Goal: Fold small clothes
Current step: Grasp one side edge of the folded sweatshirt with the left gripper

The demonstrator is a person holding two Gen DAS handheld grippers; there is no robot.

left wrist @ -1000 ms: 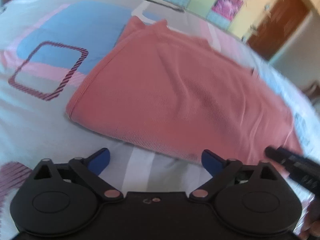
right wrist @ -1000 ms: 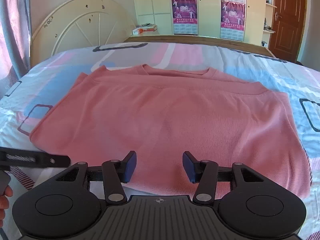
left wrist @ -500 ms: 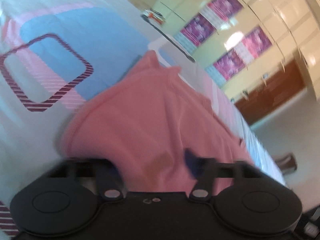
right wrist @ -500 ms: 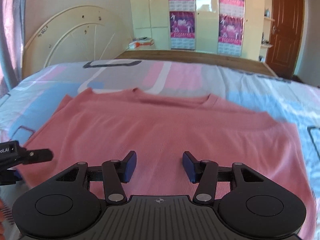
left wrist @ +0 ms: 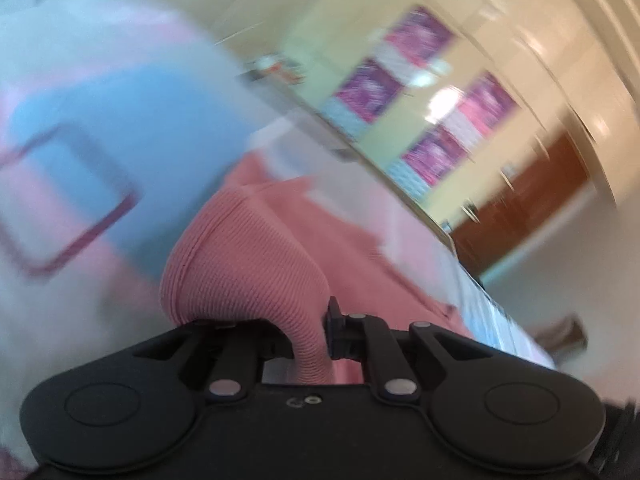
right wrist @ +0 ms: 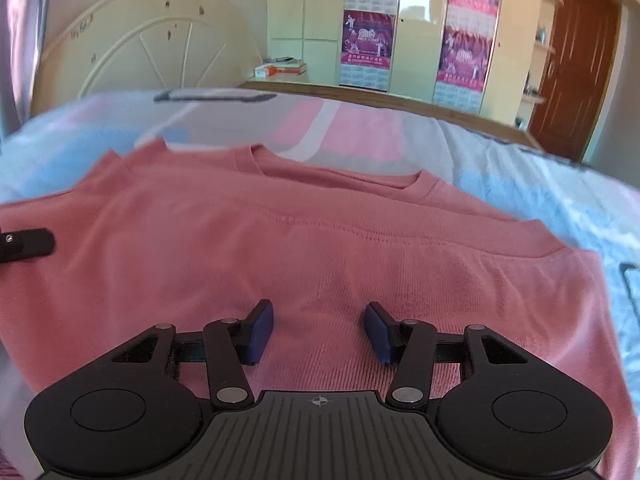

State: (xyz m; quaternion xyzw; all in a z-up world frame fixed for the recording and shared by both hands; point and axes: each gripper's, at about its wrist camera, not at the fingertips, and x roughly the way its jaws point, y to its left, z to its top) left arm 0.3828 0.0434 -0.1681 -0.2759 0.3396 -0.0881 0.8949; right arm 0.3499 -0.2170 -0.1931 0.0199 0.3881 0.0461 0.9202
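A pink knit shirt [right wrist: 320,240] lies spread on the bed, neckline at the far side. In the left wrist view my left gripper [left wrist: 308,332] is shut on a bunched fold of the shirt's [left wrist: 248,264] edge, which stands up over the fingers. That view is blurred. My right gripper [right wrist: 318,330] hovers low over the near middle of the shirt, jaws apart, with only flat fabric under its blue pads [right wrist: 260,330]. A black part of the left gripper [right wrist: 24,244] pokes in at the left edge of the right wrist view.
The bedsheet [right wrist: 540,184] has pink, blue and white patches. A cream headboard [right wrist: 152,48] stands at the far left, with books [right wrist: 282,68] on a ledge, a wardrobe with posters [right wrist: 420,28] behind the bed and a brown door [right wrist: 576,60] at the right.
The left gripper went from wide open before the shirt's edge to shut on it, lifting and tilting with the fabric. The right gripper moved forward and lower over the shirt, opening unchanged.
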